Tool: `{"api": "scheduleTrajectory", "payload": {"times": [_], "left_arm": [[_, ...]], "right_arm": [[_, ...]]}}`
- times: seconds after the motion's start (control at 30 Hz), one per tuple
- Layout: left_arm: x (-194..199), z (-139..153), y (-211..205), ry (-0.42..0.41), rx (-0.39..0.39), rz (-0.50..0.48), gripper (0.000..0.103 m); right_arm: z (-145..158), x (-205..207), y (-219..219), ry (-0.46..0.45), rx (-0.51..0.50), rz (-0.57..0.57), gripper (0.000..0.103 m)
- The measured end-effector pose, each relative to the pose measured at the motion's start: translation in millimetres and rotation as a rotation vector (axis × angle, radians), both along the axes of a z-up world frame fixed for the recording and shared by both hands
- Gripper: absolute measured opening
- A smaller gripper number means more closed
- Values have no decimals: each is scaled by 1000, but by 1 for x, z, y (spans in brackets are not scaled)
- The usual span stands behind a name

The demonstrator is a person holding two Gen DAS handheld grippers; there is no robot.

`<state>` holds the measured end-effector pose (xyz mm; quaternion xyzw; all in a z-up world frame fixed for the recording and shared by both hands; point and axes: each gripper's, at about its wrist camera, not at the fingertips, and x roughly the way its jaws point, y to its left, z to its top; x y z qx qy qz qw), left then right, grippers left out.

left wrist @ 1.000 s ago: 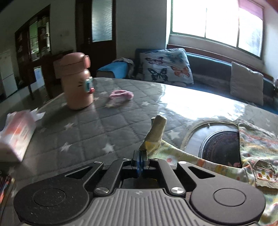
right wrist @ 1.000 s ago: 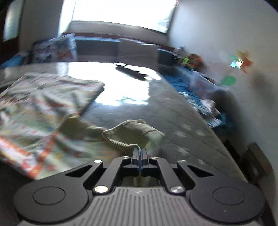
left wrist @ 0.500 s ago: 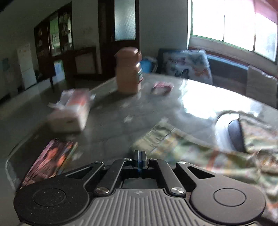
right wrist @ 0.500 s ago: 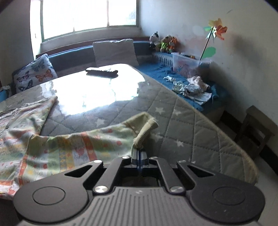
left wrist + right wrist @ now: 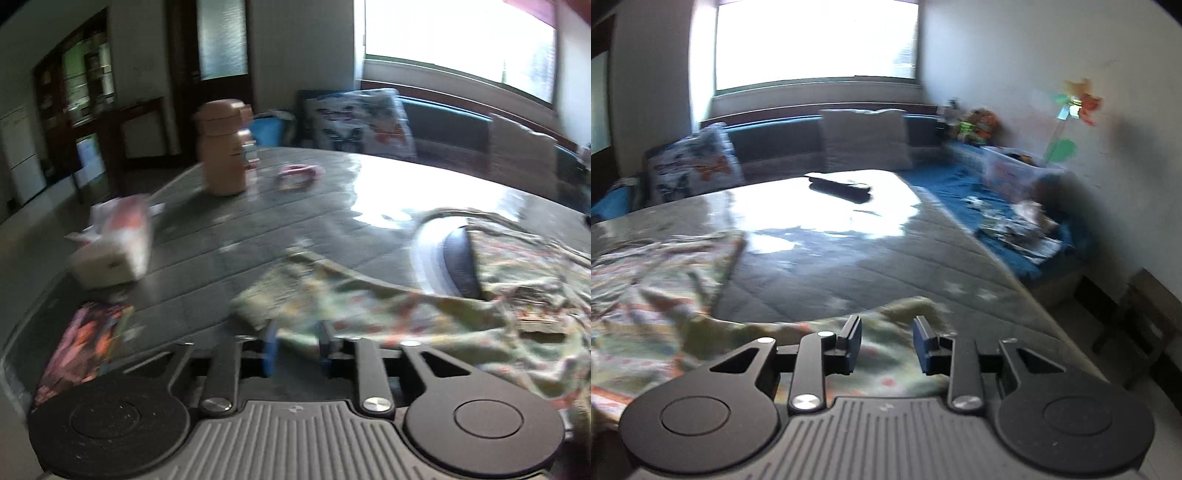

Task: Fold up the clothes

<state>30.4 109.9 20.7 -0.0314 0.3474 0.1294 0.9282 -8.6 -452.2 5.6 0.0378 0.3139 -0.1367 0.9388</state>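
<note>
Letting go after a fold, by the look of it. On the quilted grey table (image 5: 258, 206), covered by a glossy sheet catching the window glare, lies the patterned garment (image 5: 388, 306), spread flat and crumpled toward the right of the left view; seen again as the printed cloth at lower left and centre of the right view (image 5: 657, 314). Part draped over a round dark burner plate (image 5: 458, 266) set into the table.

Left gripper (image 5: 297, 341): jaws just been opening, now partly apart, blue pads either side of a near edge of the garment but not pressing it; cloth lying slack between and beyond them. Right gripper (image 5: 886, 341): jaws likewise just been opening, partly apart, a pale yellow-green corner of the garment underneath and ahead, nothing pinched.

Judged stage: one fold laid down and released, more folds left, since the garment is wide and rumpled, not a neat stack.

Next move likely calls for drawing both grippers clear without dragging the cloth, then picking two fresh edge points and pinching each cleanly through a single layer. Blur makes exact edges hard to read, so a slow approach seems wise.

Smaller things well apart from the work: tissue pack (image 5: 118, 240), pink bottle (image 5: 223, 147), magazine (image 5: 85, 343), remote (image 5: 838, 186), small pink item (image 5: 297, 173).
</note>
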Motion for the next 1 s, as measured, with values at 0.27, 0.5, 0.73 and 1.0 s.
{"api": "scheduleTrajectory", "payload": {"times": [0.27, 0.5, 0.73, 1.0], "left_arm": [[54, 1, -70, 38, -30, -242, 35], [118, -14, -113, 95, -19, -353, 36], [176, -28, -129, 105, 31, -365, 46], [218, -43, -129, 107, 34, -363, 34]], "right_arm": [[-7, 49, 50, 79, 75, 256, 35], [-15, 107, 80, 136, 107, 392, 36], [-26, 172, 85, 185, 165, 399, 40], [-43, 223, 89, 188, 153, 362, 23]]}}
